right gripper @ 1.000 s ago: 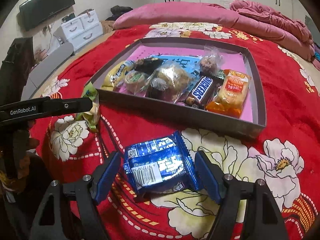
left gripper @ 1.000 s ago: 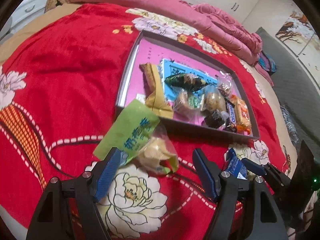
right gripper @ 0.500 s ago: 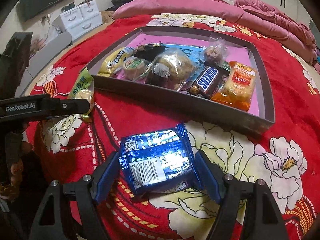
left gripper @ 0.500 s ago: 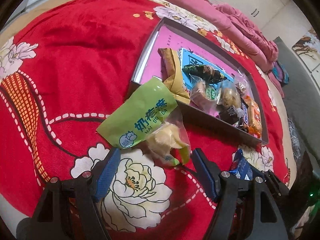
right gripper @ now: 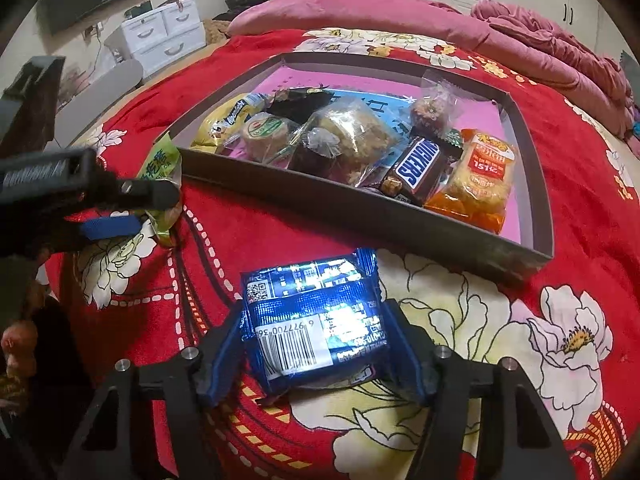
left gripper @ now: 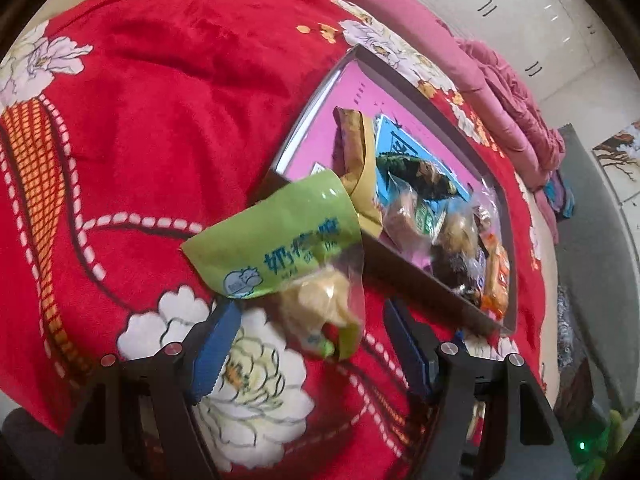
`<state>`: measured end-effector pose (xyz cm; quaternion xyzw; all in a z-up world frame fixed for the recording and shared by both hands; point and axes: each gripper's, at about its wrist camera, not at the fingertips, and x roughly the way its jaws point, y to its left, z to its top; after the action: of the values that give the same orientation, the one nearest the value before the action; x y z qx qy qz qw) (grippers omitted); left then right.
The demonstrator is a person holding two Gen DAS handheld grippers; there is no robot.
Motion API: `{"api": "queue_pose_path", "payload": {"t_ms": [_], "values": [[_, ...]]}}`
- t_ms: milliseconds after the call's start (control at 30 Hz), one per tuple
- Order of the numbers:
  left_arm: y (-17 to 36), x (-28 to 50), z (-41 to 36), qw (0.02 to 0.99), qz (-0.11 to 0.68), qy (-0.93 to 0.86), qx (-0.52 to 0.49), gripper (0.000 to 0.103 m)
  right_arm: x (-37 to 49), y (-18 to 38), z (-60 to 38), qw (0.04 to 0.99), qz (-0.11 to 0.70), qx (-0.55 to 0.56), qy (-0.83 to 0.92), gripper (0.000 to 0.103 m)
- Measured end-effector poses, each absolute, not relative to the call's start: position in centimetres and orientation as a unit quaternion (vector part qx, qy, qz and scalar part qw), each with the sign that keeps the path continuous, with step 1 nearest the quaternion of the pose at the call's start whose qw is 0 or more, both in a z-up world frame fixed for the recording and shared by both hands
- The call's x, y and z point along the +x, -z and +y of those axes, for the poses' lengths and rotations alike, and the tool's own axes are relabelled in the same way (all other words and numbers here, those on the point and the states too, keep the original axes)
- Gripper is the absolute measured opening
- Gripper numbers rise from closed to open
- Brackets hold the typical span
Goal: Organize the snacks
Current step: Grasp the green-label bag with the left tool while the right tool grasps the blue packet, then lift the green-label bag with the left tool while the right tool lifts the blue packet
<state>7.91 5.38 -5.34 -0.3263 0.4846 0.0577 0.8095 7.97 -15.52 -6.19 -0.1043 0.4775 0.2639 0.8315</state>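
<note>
On the red flowered bedspread [right gripper: 248,236], a shallow grey tray [right gripper: 360,204] lies with its near wall facing both grippers. Inside it, bunched along that near wall, are wrapped snacks: a yellow packet [right gripper: 224,122] at the left end, a round cake with a green label [right gripper: 266,132], a pastry in clear wrap [right gripper: 356,132], a chocolate bar [right gripper: 420,164] and an orange pack [right gripper: 480,180] towards the right end. The far part of the tray shows bare pink lining.

Outside the tray, just before its near wall, a blue foil packet [right gripper: 312,320] lies barcode up between the fingers of the right gripper [right gripper: 316,350]. Its jaws have just been closing, and both blue pads now touch the packet's sides, which look slightly squeezed.

Beside the tray's near left corner, a green bag [left gripper: 280,240] with a clear end showing pale pieces lies on the bedspread, its top leaning against the tray wall. The left gripper [left gripper: 308,348] hangs over its clear end with jaws spread wide; the bag's lower tip sits between the fingers, and neither pad presses on it. The left pad lies just beside the bag's edge.
</note>
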Motion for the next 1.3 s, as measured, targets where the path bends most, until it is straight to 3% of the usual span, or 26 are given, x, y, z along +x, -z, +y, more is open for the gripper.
{"api": "queue_pose_path", "payload": {"t_ms": [67,133,300,867,1300], "values": [[5.4,8.4,5.0,0.814,0.491,-0.067,-0.304,0.066,8.0,6.1,-15.5,0.832,0.476,-0.105,-0.264,0.065],[5.4,8.8,4.6,0.819,0.498,-0.076,-0.275,0.047,8.0,6.0,-15.5,0.833,0.475,-0.102,-0.265,0.063],[5.3,8.9,4.6,0.825,0.504,-0.058,-0.249,0.04,7.9,5.1,-15.7,0.837,0.459,-0.077,-0.288,0.058],[-0.8,7.3,2.0,0.9,0.415,-0.007,-0.133,0.038,7.7,0.1,-18.7,0.891,0.363,-0.007,-0.272,0.057],[-1.7,8.8,1.0,0.91,0.396,0.008,-0.12,0.038,8.8,-1.6,-19.6,0.913,0.331,0.019,-0.237,0.057]]}}
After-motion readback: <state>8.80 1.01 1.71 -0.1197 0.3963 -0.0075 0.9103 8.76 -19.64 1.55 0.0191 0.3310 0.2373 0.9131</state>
